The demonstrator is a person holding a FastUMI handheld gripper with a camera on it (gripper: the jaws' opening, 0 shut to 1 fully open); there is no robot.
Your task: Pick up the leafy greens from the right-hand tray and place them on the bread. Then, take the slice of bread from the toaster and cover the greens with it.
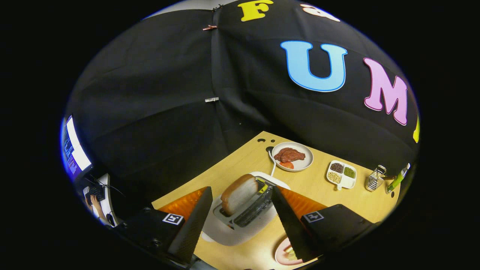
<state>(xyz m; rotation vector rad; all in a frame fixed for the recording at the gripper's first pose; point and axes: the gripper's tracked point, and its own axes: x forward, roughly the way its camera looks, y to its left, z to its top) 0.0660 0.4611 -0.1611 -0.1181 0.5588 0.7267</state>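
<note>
Two claw (240,210) fingers spread wide, empty, w/ bread slice (238,193) in toaster (240,221) between; no legible labels.

toaster (240,215): on table (240,161), betw. the open fingers (195,221), just ahead of gripper (242,219)
bread slice (238,193): upright in toaster's left slot
plate w/ meat (292,156): beyond toaster, toward wall
divided dish (341,174): right of that plate
wire rack (375,178): right of dish; bottle (398,177) just beside it
second plate (284,255): near side, by right finger
</note>
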